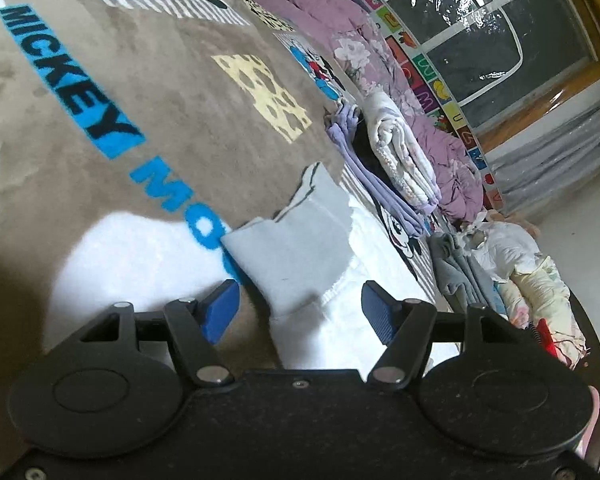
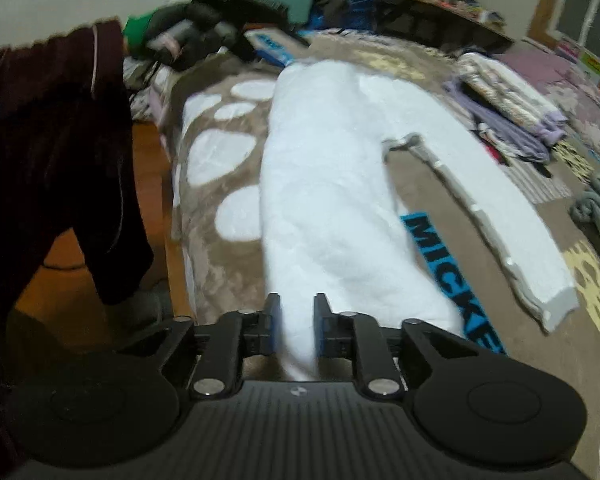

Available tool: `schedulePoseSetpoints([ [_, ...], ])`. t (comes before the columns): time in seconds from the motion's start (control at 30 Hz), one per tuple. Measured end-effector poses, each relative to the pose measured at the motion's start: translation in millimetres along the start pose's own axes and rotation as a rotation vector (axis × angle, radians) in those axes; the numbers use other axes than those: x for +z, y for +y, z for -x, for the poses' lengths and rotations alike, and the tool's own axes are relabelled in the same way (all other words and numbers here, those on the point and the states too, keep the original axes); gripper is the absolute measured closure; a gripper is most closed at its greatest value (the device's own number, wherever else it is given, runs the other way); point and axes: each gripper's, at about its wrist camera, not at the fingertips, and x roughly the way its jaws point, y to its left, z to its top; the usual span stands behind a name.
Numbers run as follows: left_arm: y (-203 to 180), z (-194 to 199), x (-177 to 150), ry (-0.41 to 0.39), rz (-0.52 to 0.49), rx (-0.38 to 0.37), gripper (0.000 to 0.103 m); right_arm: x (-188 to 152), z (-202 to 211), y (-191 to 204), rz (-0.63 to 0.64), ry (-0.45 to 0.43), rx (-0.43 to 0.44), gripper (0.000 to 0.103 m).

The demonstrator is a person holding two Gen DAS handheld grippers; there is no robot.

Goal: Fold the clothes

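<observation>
left gripper (image 1: 298, 304): black frame, blue ribbed pads, round silver screws, two big round black discs.
right gripper (image 2: 296, 322): black frame with a ridged top, blue pads, shiny silver screws.
person's clothes (image 2: 56, 152): dark red soft cloth with thin pale lines.
</observation>
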Motion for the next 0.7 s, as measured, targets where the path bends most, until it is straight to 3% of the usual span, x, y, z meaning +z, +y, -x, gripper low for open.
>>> schedulePoseSetpoints([
  [0.1, -3.6, -4.9, -1.8, 0.001, -0.001, -0.003, 0.036, -3.7, 16.2, -15.8, -0.145, -0.045, -0.057, 0.069],
  [0.27, -9.3, -11.3, -6.1, -0.011, -0.023, 0.023, 0.036, -27.6, 19.9, -65.8, -0.572, -0.094, -0.191, 0.052],
  [0.37, -10.7, -11.9, -8.9, -0.025, -0.028, 0.031, 0.037, -51.8, 8.0, -85.8, -0.801, -0.132, -0.149, 0.043],
  [0.47, -15.4, -13.8, -13.3, -0.037, -0.063, 0.046, 0.041, -67.8, -8.3, -86.6, -0.901, -0.152, -0.11, 0.043],
  [0.5, -17.8, -14.4, -15.2, -0.037, -0.08, 0.053, 0.049, -70.0, -13.7, -83.5, -0.913, -0.16, -0.096, 0.044],
  [0.57, -22.7, -18.9, -19.4, -0.024, -0.122, 0.083, 0.089, -67.7, -20.4, -75.9, -0.906, -0.17, -0.081, 0.06],
  [0.6, -25.8, -19.2, -21.2, -0.032, -0.147, 0.109, 0.094, -65.1, -22.9, -71.8, -0.897, -0.173, -0.076, 0.084],
  [0.7, -36.6, -4.4, -21.4, -0.078, -0.204, 0.14, 0.098, -58.9, -28.1, -62.0, -0.877, -0.182, -0.063, 0.088],
])
